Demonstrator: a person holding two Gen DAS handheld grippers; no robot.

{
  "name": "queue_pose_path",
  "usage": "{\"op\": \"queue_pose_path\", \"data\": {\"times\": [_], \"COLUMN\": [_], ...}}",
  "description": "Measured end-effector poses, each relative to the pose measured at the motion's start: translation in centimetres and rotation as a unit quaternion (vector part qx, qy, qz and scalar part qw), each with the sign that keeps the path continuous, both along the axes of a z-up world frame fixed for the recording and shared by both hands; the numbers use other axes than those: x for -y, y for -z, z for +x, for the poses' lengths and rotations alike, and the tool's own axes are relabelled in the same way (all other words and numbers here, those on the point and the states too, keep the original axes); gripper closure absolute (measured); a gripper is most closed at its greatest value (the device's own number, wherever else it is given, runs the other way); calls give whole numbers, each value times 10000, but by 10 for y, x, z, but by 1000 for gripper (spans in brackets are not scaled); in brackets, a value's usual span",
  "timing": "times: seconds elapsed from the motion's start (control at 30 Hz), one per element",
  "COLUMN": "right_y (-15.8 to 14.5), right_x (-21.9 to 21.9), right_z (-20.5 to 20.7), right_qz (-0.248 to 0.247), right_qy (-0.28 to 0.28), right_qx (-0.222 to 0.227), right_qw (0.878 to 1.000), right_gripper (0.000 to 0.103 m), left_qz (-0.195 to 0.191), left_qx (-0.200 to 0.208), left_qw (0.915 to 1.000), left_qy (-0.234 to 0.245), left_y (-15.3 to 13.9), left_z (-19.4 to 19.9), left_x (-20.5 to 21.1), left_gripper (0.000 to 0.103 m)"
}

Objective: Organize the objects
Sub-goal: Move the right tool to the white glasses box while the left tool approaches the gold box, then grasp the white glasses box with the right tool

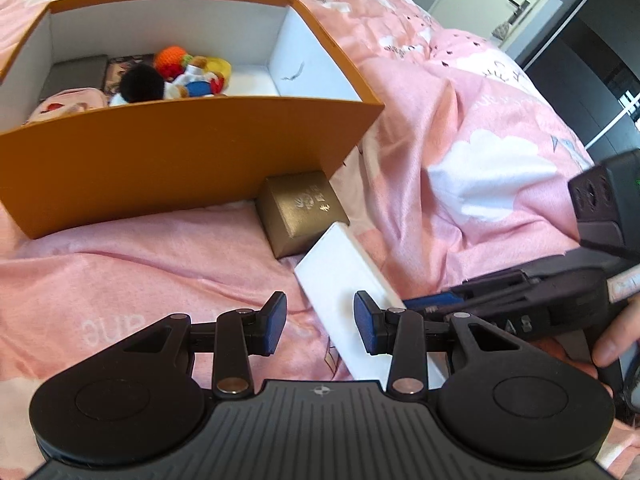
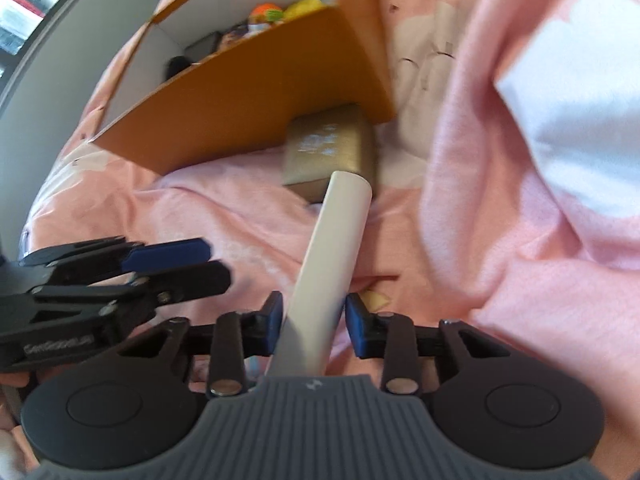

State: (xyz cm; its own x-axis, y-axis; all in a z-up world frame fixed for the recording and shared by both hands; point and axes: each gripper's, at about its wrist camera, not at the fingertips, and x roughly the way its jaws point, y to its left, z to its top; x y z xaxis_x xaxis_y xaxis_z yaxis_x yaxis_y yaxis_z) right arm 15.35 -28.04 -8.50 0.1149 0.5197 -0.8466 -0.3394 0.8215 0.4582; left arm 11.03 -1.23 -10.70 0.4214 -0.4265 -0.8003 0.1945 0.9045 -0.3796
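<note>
White flat box [image 2: 332,256] lies on the pink bedspread [image 2: 500,240], far end touching the gold box [image 2: 328,148] below the orange bin [image 2: 240,108]. My right gripper [image 2: 312,330] straddles it, pads close, grip not clearly made; my left gripper [image 1: 320,326] hovers part-open, empty. Next I'd pinch, lift, and clear the bin's wall.

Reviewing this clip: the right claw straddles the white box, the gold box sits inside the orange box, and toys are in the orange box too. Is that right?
Not quite. The gold box sits outside the orange box, on the bedding against its near wall, as the left wrist view shows. The rest stands: right claw straddles the white box, toys inside.
</note>
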Motion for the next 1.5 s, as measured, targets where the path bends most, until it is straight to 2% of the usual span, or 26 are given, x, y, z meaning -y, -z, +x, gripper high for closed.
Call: {"op": "queue_pose_path", "data": {"times": [0.27, 0.43, 0.53, 0.6, 0.67, 0.77, 0.83, 0.9, 1.0, 1.07, 1.13, 1.17, 1.2, 1.27, 1.43, 1.5], "right_y": [-11, -14, -16, -18, -20, -18, -11, -5, 5, 7, 4, -1, -5, -15, -9, -4], "right_x": [-26, -50, -66, -72, -71, -66, -66, -65, -69, -74, -75, -74, -74, -70, -79, -83], "right_z": [-9, -14, -22, -25, -26, -23, -21, -20, -21, -25, -28, -29, -30, -29, -23, -19], "right_qz": [213, -63, -408, -470, -279, 136, 218, 353, 580, 520, 474, 430, 353, 234, -295, -455], "right_qy": [-368, -636, -966, -1141, -1217, -1235, -1231, -1221, -1293, -1359, -1372, -1355, -1316, -1221, -1197, -1207], "right_qx": [109, 387, 640, 710, 614, 205, 12, -183, -508, -507, -405, -275, -112, 192, 340, 337], "right_qw": [9990, 9972, 9924, 9898, 9903, 9920, 9922, 9917, 9886, 9881, 9886, 9895, 9906, 9921, 9918, 9911], "right_gripper": [67, 67, 67, 64, 64, 65, 69, 82, 93, 94, 93, 87, 74, 60, 57, 40], "left_qz": [-39, -64, -69, -79, -117, -202, -250, -251, -270, -260, -276, -278, -280, -278, -276, -272], "left_qx": [-198, -323, -352, -367, -397, -450, -464, -470, -528, -568, -605, -615, -617, -619, -615, -607], "left_qw": [9988, 9972, 9961, 9954, 9946, 9933, 9926, 9921, 9913, 9909, 9903, 9900, 9897, 9896, 9895, 9891], "left_qy": [-443, -677, -806, -878, -952, -1043, -1093, -1137, -1177, -1195, -1219, -1241, -1260, -1270, -1276, -1311], "left_y": [-1, 1, 2, 2, 3, 4, 4, 4, 5, 6, 7, 8, 8, 8, 8, 9], "left_z": [-7, -9, -10, -12, -13, -15, -16, -17, -17, -18, -19, -19, -19, -18, -18, -17], "left_x": [-25, -35, -40, -43, -46, -49, -50, -51, -51, -51, -51, -52, -53, -55, -56, -58], "left_gripper": [58, 58, 58, 58, 58, 58, 58, 58, 58, 58, 58, 58, 58, 58, 58, 58]}}
